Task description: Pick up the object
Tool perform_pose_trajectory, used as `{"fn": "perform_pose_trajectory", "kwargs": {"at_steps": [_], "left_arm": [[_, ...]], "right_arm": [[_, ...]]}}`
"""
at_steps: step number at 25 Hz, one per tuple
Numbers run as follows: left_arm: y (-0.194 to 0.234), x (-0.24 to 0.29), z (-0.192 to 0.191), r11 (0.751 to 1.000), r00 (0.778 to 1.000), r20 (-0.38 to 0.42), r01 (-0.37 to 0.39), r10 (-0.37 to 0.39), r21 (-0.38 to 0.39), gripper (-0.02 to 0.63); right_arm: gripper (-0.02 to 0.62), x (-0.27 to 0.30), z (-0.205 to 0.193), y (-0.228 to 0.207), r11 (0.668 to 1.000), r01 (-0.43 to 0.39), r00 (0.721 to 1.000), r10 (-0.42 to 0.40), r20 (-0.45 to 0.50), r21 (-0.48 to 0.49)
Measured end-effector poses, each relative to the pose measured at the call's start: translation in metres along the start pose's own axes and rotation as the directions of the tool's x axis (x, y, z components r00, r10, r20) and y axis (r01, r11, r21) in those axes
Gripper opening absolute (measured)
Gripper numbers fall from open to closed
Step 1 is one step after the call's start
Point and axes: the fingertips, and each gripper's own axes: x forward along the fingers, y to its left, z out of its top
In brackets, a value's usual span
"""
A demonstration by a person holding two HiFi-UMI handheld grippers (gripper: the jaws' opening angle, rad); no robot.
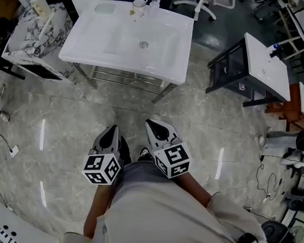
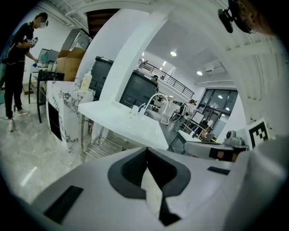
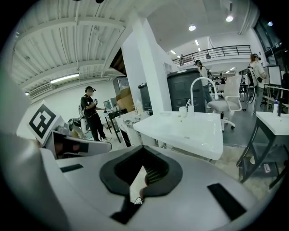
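Left tongs (image 1: 111,129): clenched, tips meeting, nothing between them; held low in front of the person's body, over the floor.
Right tongs (image 1: 151,122): clenched tip to tip, nothing between them; just beside the left pair, pointing toward the counter.
Counter (image 1: 88,42): a white one-piece sink top on a metal frame, ahead of both tongs and well apart from them.
Basin (image 1: 158,31): sunk into the counter's right part, with a round drain (image 1: 144,44) in its floor; I see nothing else lying in it.
Recess (image 1: 104,8): a shallow rectangular tray moulded into the far left corner of the counter; what it holds I cannot tell.
Cup (image 1: 139,7): white, upright at the counter's far rim by the faucet (image 3: 199,84), with a thin stick-like thing leaning out of it; a smaller pale item stands just beside it.
Object to pick up: which thing is meant I cannot tell; the cup and its neighbour are the loose things on the counter, far from the tongs.
Cardboard boxes (image 2: 68,60): stacked behind the marble-patterned cabinet (image 1: 30,41); contents hidden.
Marker cubes: left cube (image 1: 102,169) and right cube (image 1: 172,160) bear black-and-white square codes, no words.
Sticker (image 1: 242,86): on the dark frame of the side table (image 1: 265,65); print too small to read.
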Motion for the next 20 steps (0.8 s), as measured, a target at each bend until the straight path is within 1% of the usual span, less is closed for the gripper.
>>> {"fn": "perform_pose_trajectory", "kwargs": {"at_steps": [6, 10, 20], "left_arm": [[0.035, 0.01, 0.021, 1.0, 1.0, -0.023, 0.016, -0.016, -0.017, 0.0], [0.055, 0.013, 0.038, 0.999, 0.999, -0.02, 0.026, -0.026, -0.022, 0.0], [0.108, 0.016, 0.086, 0.999, 0.999, 0.005, 0.049, -0.049, -0.006, 0.0]], "right_arm": [[0.011, 0.04, 0.018, 0.013, 1.0, 0.009, 1.0, -0.009, -0.024, 0.0], [0.011, 0.062, 0.031, 0.022, 1.0, 0.021, 0.999, -0.022, -0.036, -0.009], [0.011, 0.112, 0.068, 0.046, 0.998, 0.053, 0.999, -0.054, -0.01, -0.013]]}}
